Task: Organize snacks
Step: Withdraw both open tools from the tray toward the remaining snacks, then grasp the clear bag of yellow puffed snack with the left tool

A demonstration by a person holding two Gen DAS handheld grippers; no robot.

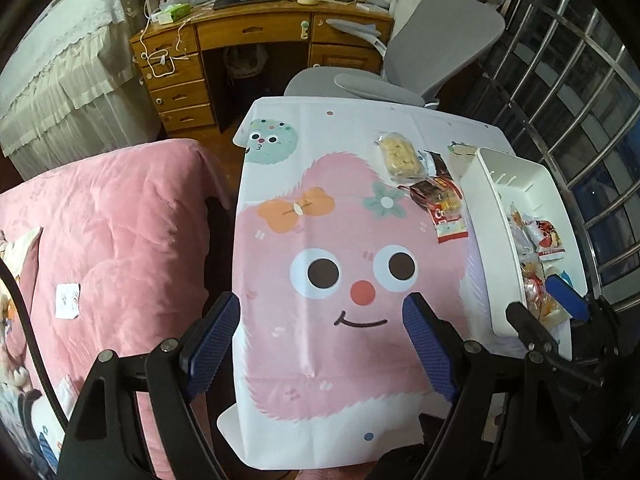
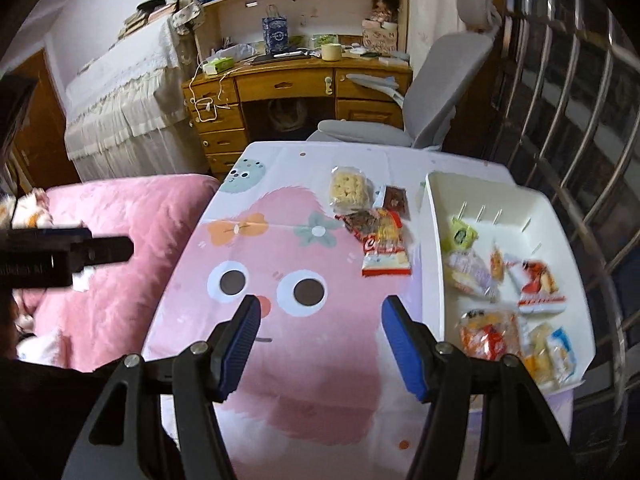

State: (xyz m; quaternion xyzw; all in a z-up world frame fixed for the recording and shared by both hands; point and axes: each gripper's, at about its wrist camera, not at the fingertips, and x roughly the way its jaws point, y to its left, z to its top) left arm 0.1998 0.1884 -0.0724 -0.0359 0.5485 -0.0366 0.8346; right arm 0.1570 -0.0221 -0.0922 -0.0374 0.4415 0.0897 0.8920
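Observation:
A white tray point(image 2: 436, 240) stands on the right side of the table and holds several wrapped snacks point(image 2: 536, 284); it also shows in the left wrist view point(image 1: 484, 232). On the cloth left of the tray lie a clear pack of pale crackers point(image 2: 348, 188), a dark brown packet point(image 2: 396, 198) and a red and white packet point(image 2: 384, 244). The same crackers point(image 1: 400, 156) and red packet point(image 1: 444, 204) show in the left wrist view. My left gripper point(image 1: 324, 320) is open and empty above the table's near half. My right gripper point(image 2: 318, 320) is open and empty, left of the tray. In the left wrist view the right gripper point(image 1: 540, 300) hangs over the tray's near end.
The table wears a cartoon cloth with a pink face point(image 2: 280, 288). A bed with a pink quilt point(image 1: 112, 240) lies to the left. A grey office chair point(image 1: 436, 40) and a wooden desk point(image 1: 248, 36) stand beyond the table. A metal window grille point(image 2: 580, 120) runs along the right.

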